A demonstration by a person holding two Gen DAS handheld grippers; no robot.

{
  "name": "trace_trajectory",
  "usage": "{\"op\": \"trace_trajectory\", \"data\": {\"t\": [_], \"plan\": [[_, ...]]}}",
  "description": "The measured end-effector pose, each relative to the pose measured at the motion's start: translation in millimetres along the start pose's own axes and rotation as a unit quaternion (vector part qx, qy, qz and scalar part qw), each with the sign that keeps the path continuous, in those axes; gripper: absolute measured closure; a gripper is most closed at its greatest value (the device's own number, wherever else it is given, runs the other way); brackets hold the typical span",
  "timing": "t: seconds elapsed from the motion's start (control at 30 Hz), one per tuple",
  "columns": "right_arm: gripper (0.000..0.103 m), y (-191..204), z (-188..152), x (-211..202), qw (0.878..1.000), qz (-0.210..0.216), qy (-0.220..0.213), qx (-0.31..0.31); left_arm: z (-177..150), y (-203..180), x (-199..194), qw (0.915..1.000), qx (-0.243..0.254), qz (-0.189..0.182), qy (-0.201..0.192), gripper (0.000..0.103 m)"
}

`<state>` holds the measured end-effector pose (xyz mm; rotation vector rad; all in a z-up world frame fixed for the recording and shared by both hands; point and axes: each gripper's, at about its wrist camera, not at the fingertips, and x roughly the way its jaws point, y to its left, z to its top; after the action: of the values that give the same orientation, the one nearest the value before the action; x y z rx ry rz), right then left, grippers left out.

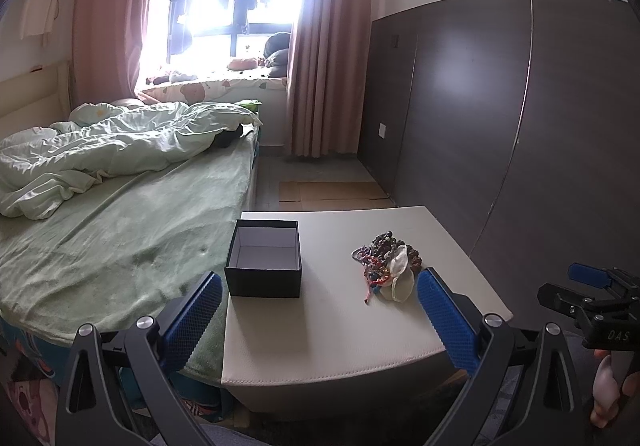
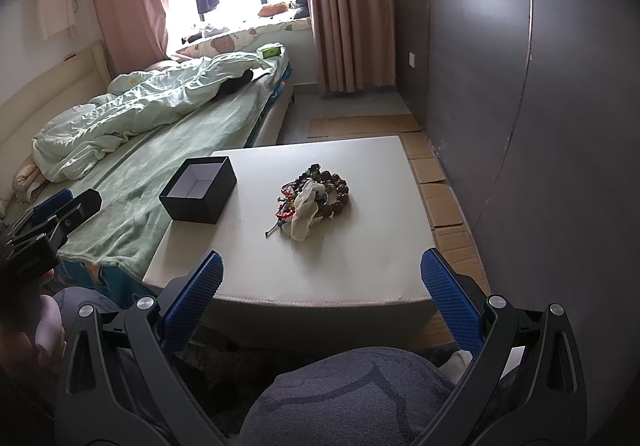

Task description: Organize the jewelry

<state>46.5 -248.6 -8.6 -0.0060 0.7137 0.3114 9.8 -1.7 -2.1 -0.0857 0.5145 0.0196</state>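
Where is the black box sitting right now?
In both views the open black box stands at the left edge of the white table, next to the bed, with the jewelry pile to its right.

Black claw frames, blue textured pads, silver screws, grey patterned trousers

"DAS" on right tool
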Motion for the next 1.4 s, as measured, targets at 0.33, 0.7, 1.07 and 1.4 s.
{"op": "trace_trajectory", "data": {"t": [0.33,0.7,1.07,1.4], "plan": [[0.004,-1.3,-1.2,-1.1,1.0,-0.004,-0.003,0.001,0.8,-0.9,0.2,1.0,0.004,0.002,0.0,0.008],[0.004,-0.8,-0.9,-4.3,1.0,-0.004,-0.004,-0.001,0.3,-4.5,1.3,1.0,0.004,0.003,-0.001,0.008],[0.004,-0.2,-1.8,-3.6,1.0,-0.005,-0.003,-0.001,-0.1,-7.1,-0.5,1.0,0.005,0.001,-0.001,0.008],[0.004,2.5,-3.2,-3.0,1.0,-0.003,-0.002,0.001,-0.9,-4.4,-1.3,1.0,-0.001,-0.004,-0.001,0.008]]}}
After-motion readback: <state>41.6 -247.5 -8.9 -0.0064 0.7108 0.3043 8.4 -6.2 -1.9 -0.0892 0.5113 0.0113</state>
